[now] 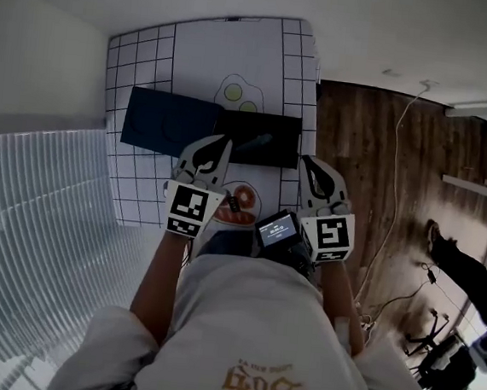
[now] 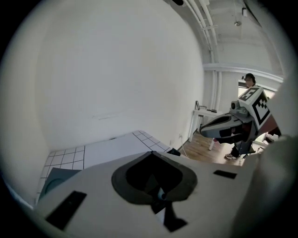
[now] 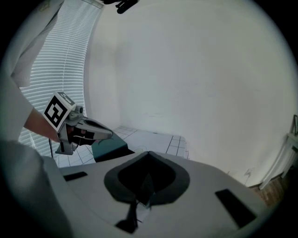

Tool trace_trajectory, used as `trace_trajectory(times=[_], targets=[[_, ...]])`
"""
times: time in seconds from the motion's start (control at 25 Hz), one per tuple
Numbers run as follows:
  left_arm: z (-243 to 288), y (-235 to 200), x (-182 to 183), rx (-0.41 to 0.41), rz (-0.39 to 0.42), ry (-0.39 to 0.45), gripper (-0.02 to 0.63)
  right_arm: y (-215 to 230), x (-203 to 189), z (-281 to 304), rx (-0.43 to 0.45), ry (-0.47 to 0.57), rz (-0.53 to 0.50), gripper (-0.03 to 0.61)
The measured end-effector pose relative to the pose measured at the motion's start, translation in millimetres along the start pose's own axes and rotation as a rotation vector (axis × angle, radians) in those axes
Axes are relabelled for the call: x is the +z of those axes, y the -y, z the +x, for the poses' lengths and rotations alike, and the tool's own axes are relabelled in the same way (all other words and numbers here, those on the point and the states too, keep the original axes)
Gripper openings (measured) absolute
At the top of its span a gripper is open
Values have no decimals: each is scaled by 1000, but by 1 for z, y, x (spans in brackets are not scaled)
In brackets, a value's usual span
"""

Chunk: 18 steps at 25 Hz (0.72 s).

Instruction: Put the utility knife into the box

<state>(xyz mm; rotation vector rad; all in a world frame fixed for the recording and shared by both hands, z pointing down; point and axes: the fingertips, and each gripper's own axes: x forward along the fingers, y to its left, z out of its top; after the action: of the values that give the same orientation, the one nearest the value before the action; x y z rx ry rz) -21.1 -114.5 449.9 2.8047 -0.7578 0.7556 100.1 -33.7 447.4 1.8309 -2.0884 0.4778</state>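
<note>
Progress: knife (image 1: 261, 138) seemingly in box (image 1: 284, 149), frame centre; likely done | lid (image 1: 160, 122) off, left of box | left gripper (image 1: 224, 142), right gripper (image 1: 306, 160): jaws together, empty, below box

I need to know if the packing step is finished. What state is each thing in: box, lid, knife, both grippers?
box: open, on the table.
dark blue lid: off, lying flat beside the box.
utility knife: lying inside the box; blade too small to tell.
left gripper: shut, holding nothing.
right gripper: shut, holding nothing.
</note>
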Motion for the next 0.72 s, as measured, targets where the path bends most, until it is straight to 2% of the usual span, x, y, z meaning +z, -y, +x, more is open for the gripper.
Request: trace_trajectory(times=[0.36, 0.72], targets=[[-56, -11, 48, 109, -11, 175, 8, -4, 64, -15, -17, 138, -49, 6], [-107, -30, 83, 251, -42, 287, 8, -12, 118, -32, -23, 263, -62, 6]])
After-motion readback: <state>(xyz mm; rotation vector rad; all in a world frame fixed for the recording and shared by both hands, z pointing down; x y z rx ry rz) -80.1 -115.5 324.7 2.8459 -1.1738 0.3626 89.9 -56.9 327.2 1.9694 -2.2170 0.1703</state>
